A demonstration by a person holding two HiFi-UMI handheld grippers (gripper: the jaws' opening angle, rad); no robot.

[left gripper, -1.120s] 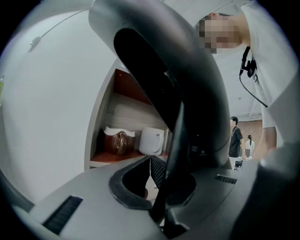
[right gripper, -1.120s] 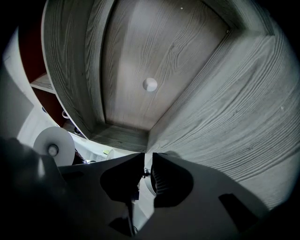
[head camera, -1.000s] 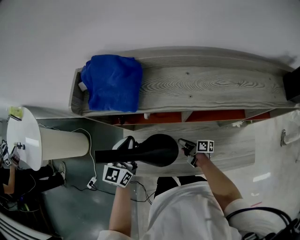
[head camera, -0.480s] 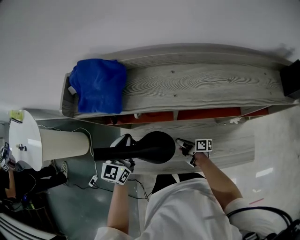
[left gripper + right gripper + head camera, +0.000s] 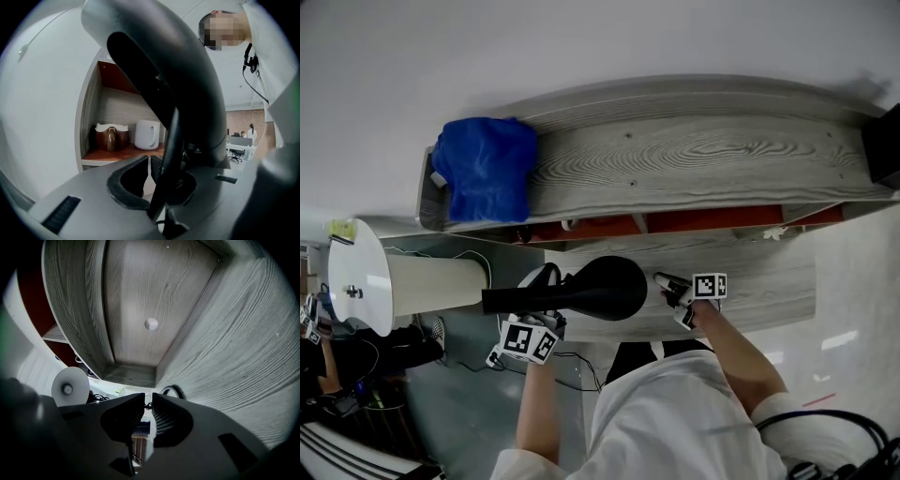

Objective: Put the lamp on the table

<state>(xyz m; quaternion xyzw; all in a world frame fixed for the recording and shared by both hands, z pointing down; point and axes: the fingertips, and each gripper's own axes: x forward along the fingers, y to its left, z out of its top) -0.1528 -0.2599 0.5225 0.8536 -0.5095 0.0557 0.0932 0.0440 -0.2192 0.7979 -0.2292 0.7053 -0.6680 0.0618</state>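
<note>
**Lamp (image 5: pixel 605 286) carried level, not yet on the tabletop**

The black lamp hung in the air in front of the person, lying roughly horizontal. Its rounded end pointed toward the right tongs (image 5: pixel 666 283) and its thin stem ran out to the person's left. It was below the near edge of the grey wood-grain tabletop (image 5: pixel 694 159) and touched no surface.

The left tongs (image 5: pixel 546 302) did the carrying. In the left gripper view their jaws stood almost together, and the dark stem ran down against one pad, so they looked clamped on the stem. Holding the narrow part probably suited the jaws better than the wide end would.

The right tongs sat just beside the rounded end. Their jaws were closing across a slim gap, and no part of the lamp showed between them. Their view showed mostly the wooden cabinet front (image 5: pixel 140 310). They seemed placed to steady the heavy end, not to bear it.

A blue cloth (image 5: pixel 483 169) covered the tabletop's left end, while the middle and right lay bare, the likelier spot for the lamp. A white round stand (image 5: pixel 361 286) stood well off to the left.
</note>
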